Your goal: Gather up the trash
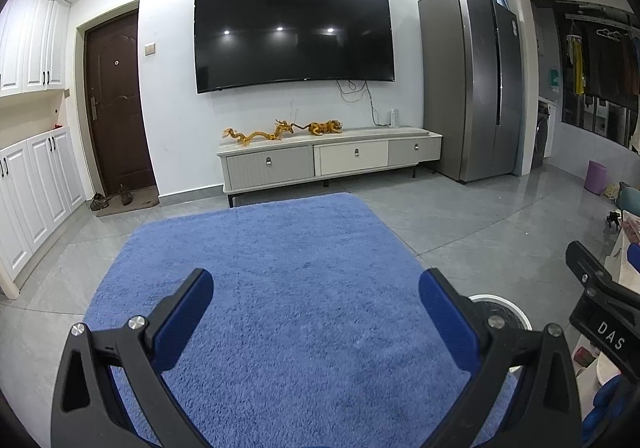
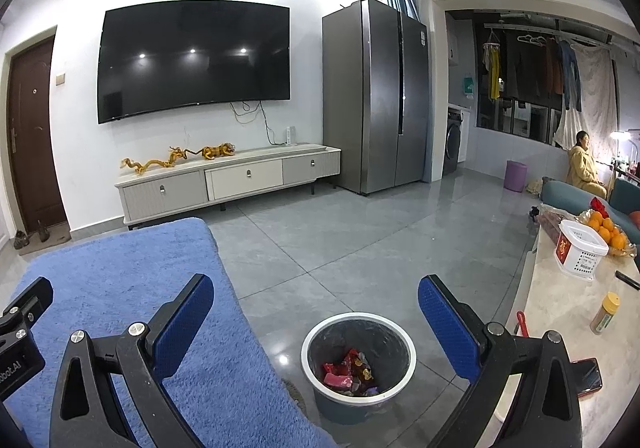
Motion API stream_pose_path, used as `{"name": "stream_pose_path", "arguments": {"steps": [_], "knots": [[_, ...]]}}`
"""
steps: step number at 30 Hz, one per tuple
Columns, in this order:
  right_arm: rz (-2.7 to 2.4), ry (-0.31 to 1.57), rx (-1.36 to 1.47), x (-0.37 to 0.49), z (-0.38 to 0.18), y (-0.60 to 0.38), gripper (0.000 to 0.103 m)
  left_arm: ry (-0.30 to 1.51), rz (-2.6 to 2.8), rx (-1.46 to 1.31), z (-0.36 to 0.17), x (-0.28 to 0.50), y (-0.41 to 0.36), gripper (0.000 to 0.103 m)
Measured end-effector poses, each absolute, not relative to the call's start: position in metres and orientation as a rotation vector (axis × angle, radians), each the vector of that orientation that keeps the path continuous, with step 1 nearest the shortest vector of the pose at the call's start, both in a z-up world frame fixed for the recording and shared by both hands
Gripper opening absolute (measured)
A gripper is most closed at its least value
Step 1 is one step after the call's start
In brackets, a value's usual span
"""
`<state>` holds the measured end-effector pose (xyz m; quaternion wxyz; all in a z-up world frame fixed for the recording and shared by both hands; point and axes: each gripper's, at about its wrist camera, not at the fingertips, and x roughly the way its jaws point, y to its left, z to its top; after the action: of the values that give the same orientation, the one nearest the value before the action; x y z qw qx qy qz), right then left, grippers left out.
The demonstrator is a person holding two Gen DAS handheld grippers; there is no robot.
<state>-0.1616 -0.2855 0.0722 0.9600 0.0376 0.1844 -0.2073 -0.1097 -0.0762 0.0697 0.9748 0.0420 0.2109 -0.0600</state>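
Both tools are spread wide and hold nothing. Between the right tool [image 2: 316, 322] fingers sits the trash bin [image 2: 358, 358] on the gray floor, with red wrappers [image 2: 346, 370] inside. It stands just beside the blue rug [image 2: 120, 308] and near the surface [image 2: 560, 312]. Over the rug hangs the left tool [image 1: 316, 316].

Open floor tiles [image 2: 360, 232] ahead, unobstructed up to TV cabinet [image 2: 224, 180] and refrigerator [image 2: 372, 96]. Blue rug [image 2: 120, 288] flat, nothing on it. Trash bin [image 2: 358, 362] standing on floor between rug edge and table [image 2: 560, 308], just beside both; passage narrow there. Bin mouth open from above.
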Motion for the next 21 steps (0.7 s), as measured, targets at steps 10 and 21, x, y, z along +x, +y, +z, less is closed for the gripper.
{"name": "stream_pose_path", "arguments": {"steps": [10, 21], "knots": [[-0.423, 0.381, 0.065, -0.154, 0.066, -0.286, 0.103, 0.428, -0.120, 0.078, 0.068, -0.101, -0.073, 0.103], [-0.438, 0.398, 0.060, -0.145, 0.058, -0.289, 0.103, 0.429, -0.134, 0.073, 0.063, -0.095, -0.072, 0.103]]}}
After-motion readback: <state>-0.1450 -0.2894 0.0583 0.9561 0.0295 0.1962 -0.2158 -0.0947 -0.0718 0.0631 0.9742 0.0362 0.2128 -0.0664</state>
